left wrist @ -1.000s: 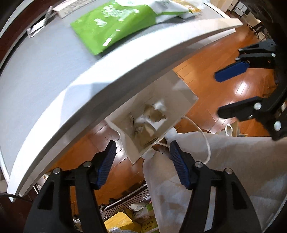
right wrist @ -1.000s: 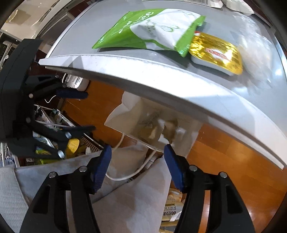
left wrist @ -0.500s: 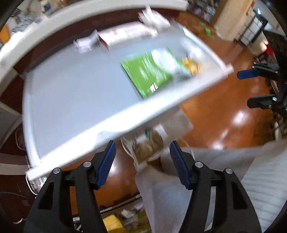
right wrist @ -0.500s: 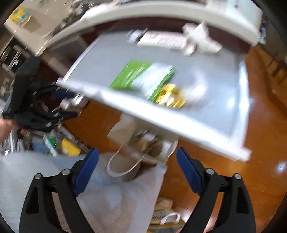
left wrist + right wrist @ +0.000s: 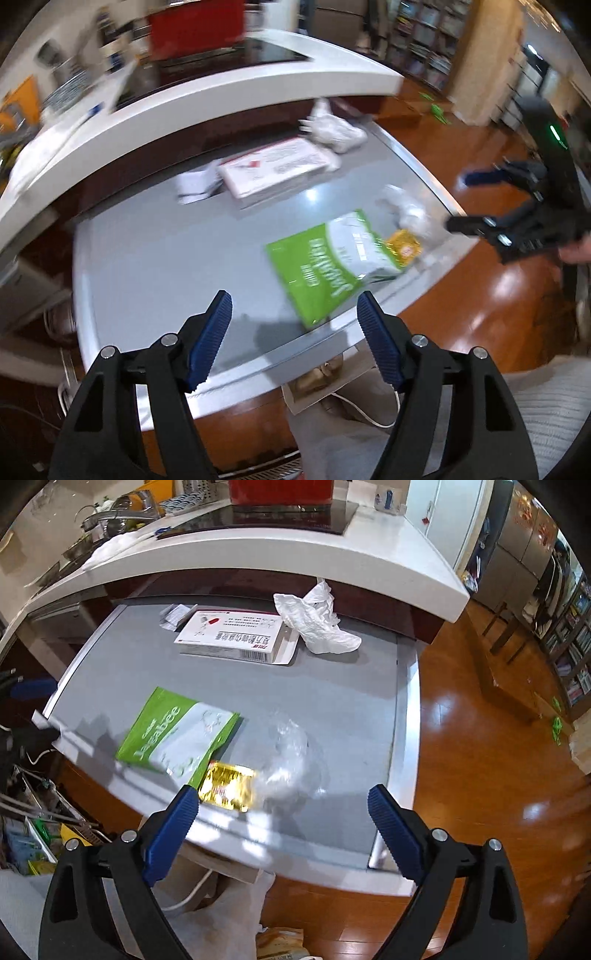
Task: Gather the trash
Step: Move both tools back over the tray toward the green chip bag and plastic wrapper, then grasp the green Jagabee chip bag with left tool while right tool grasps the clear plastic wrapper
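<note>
Both claws are opening and empty; the right claw (image 5: 280, 818) hovers nearest the crumpled gold foil wrapper (image 5: 227, 785), just beyond its left finger at the grey surface (image 5: 343, 701) near edge.

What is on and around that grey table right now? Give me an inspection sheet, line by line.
Surface: grey table, white-edged, mostly bare.
Job's things: green snack bag and gold packet at the near edge; clear plastic wrap beside them; white box, crumpled tissue, small paper scrap at the far side; paper bag below the edge.
Clutter: nothing seen.
Grippers: left tool opening, empty; right tool opening, empty.
Cables: white cord by the bag.
Surroundings: white counter, wooden floor.
</note>
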